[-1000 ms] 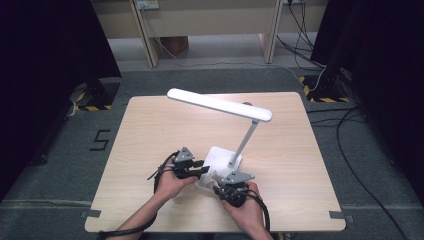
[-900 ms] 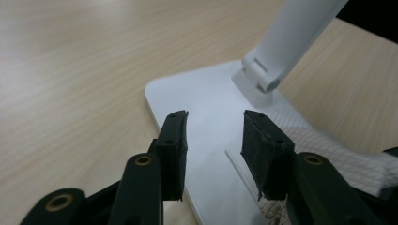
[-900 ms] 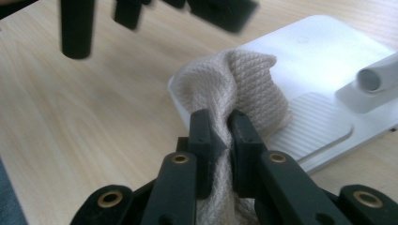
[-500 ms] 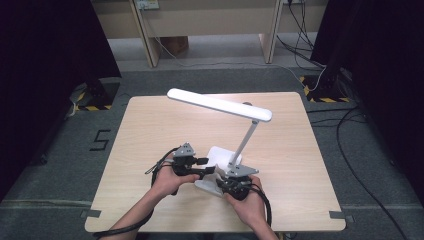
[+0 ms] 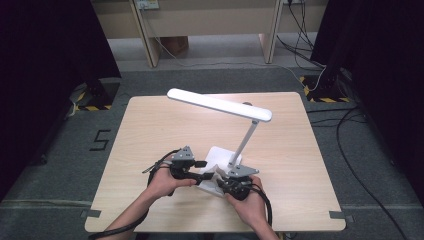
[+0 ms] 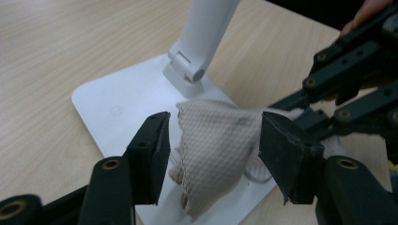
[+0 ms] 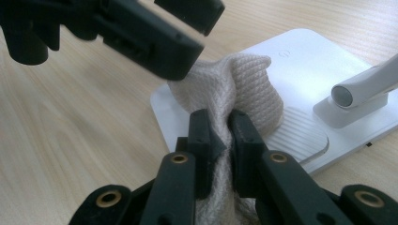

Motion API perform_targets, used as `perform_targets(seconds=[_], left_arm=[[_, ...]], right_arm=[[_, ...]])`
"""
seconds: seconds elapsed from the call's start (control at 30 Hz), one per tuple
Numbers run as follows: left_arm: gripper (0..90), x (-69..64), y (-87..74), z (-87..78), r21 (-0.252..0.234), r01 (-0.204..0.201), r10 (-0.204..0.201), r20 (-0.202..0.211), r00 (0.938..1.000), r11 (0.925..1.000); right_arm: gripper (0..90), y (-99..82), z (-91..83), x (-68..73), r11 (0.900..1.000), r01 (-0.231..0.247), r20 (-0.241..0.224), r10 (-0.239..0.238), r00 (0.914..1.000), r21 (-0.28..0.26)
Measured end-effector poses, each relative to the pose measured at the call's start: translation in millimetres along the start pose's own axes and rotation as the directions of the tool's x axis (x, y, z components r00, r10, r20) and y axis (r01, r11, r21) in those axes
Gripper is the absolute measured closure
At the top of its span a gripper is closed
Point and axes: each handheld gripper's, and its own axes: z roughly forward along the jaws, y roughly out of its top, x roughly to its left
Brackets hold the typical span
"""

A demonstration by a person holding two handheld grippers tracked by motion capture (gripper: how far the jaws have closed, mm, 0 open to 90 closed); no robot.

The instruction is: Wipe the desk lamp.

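The left gripper [image 6: 213, 140] has just spread its jaws, freeing the beige cloth [image 6: 216, 150] that hangs between them untouched. The right gripper [image 7: 220, 129] pinches the cloth on the desk lamp's white base [image 5: 220, 157], at six o'clock on the table [image 5: 150, 125], so wiping probably falls to it alone.

Lab: taped floor [image 5: 320, 90] (hazard stripes), loose cables [image 5: 350, 150], curtains [image 5: 45, 50].

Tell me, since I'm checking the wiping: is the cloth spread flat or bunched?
Bunched. The cloth stands in a crumpled peak on the lamp base, pinched in the right claw.
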Motion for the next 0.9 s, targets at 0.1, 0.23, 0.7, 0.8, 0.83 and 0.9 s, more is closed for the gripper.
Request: perform_targets(seconds=[0.1,0.23,0.7,0.8,0.83,0.9], left_arm=[[41.6,1.4,-3.9,0.8,0.026,-0.030,0.030,0.007,0.9995,0.9992],[44.4,0.1,-6.6,1.9,0.070,-0.110,0.110,-0.001,0.9939,0.9915],[51.9,-8.2,-0.8,14.6,0.120,-0.296,0.296,0.019,0.9550,0.9476],[55.4,-9.7,0.6,15.0,0.123,-0.324,0.324,0.022,0.9459,0.9381],[56.1,-10.3,1.2,15.0,0.123,-0.332,0.332,0.022,0.9430,0.9351],[59.1,-11.6,1.4,15.1,0.121,-0.343,0.343,0.024,0.9390,0.9314]], right_arm=[[80.8,0.2,-0.2,-0.9,1.0000,0.001,0.002,-0.001,1.0000,0.004],[80.8,0.7,-0.9,-3.7,1.0000,-0.002,0.007,0.002,1.0000,0.005],[80.9,6.3,-1.8,-2.9,0.9995,0.030,-0.021,-0.029,0.9993,0.008],[80.9,7.9,-2.8,-2.4,0.9994,0.034,-0.034,-0.033,0.9988,0.003],[80.8,8.3,-2.9,-2.3,0.9993,0.037,-0.034,-0.037,0.9987,0.000],[80.8,8.3,-3.2,-2.9,0.9989,0.046,-0.031,-0.046,0.9985,-0.003]])
